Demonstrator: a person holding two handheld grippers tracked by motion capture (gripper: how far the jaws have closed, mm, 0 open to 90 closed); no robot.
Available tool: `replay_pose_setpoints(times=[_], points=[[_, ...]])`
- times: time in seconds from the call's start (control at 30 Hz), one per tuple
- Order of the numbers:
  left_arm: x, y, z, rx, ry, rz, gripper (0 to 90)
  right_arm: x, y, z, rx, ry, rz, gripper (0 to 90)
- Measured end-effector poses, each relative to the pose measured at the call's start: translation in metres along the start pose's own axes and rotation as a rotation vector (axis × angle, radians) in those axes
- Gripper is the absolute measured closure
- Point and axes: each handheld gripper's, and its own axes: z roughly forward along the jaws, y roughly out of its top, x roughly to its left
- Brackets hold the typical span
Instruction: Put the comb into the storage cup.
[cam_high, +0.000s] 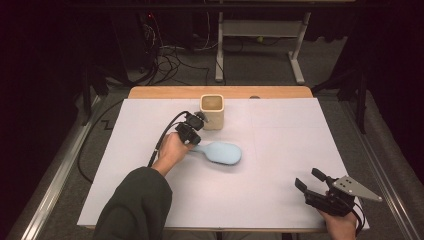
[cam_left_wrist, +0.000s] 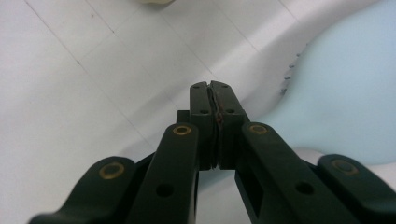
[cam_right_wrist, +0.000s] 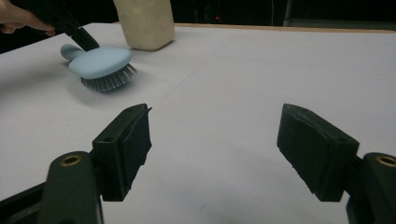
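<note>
The blue hairbrush (cam_high: 223, 152) lay bristles-down mid-table, its handle under my left gripper (cam_high: 190, 131), whose jaws were pressed together; whether they pinched the handle I could not tell. My right gripper (cam_high: 311, 181) waited well apart near the table's corner, jaws spread, holding nothing. One brush, one cream cup (cam_high: 212, 111) just behind it.

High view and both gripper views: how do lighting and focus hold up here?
High view: the white table is evenly lit, the room behind falls into darkness. Left gripper view: the shut left tongs are fairly sharp, their near arms soft; the pale blue brush is washed out. Right gripper view: the open right tongs look soft, and the brush casts a soft shadow.
</note>
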Motion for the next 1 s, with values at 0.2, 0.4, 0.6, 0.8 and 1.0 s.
replay_pose_setpoints(times=[0.2,0.4,0.6,0.8,1.0], points=[[0.001,-0.003,0.0,-0.001,-0.012,-0.004,88.0,0.001,0.0,0.001,0.003,0.009,-0.012,26.4],[0.001,-0.003,0.002,0.003,-0.018,-0.009,88.1,0.0,0.0,0.001,-0.001,0.013,0.004,26.4],[-0.001,-0.004,0.0,0.029,-0.019,0.012,88.0,-0.001,-0.001,0.0,-0.001,0.008,0.02,26.4],[-0.004,-0.009,0.001,0.037,-0.013,0.024,88.1,0.0,0.0,-0.001,-0.003,-0.008,0.005,26.4],[-0.006,-0.017,0.007,0.049,-0.034,0.009,88.0,0.0,0.0,0.0,0.0,-0.004,0.001,26.4]])
